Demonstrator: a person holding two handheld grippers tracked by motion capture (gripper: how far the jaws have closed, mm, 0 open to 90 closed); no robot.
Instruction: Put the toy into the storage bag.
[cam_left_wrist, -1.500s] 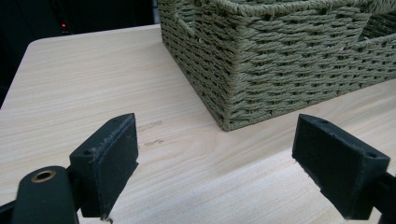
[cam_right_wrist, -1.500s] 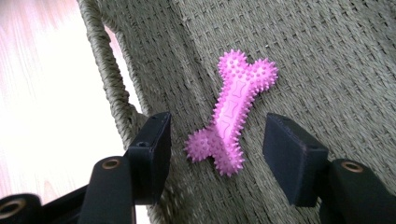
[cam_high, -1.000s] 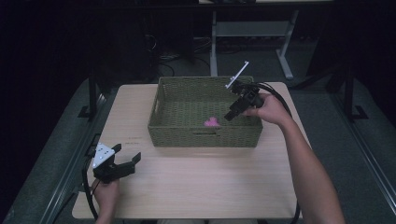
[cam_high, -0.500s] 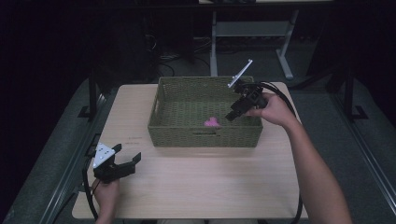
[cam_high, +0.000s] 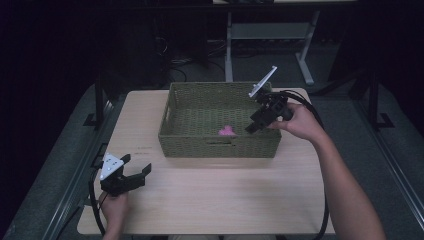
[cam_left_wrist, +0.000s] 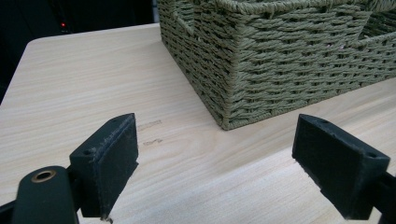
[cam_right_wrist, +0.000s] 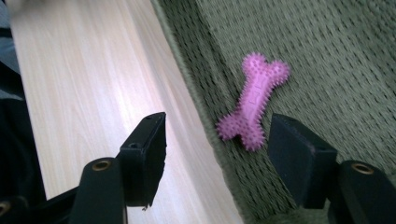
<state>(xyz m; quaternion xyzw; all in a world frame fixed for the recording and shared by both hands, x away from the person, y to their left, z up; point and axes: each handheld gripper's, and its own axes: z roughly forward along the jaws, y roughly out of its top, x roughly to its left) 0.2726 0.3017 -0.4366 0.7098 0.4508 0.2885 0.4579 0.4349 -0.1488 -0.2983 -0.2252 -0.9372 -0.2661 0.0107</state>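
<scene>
The wooden surface (cam_high: 210, 200) carries a woven green basket (cam_high: 220, 146), and a small pink bone toy (cam_right_wrist: 252, 102) lies inside near its front wall. My right gripper (cam_high: 256, 122) hovers wide above it; my left gripper (cam_high: 131, 176) rests wide, empty. The toy looks light, rubbery, spiky; I would pinch its thin middle.

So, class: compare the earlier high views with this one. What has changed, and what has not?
Little. The right gripper, open, has edged slightly right over the basket, taking hold of nothing. The pink bone toy inside and the open left gripper stayed put.
</scene>
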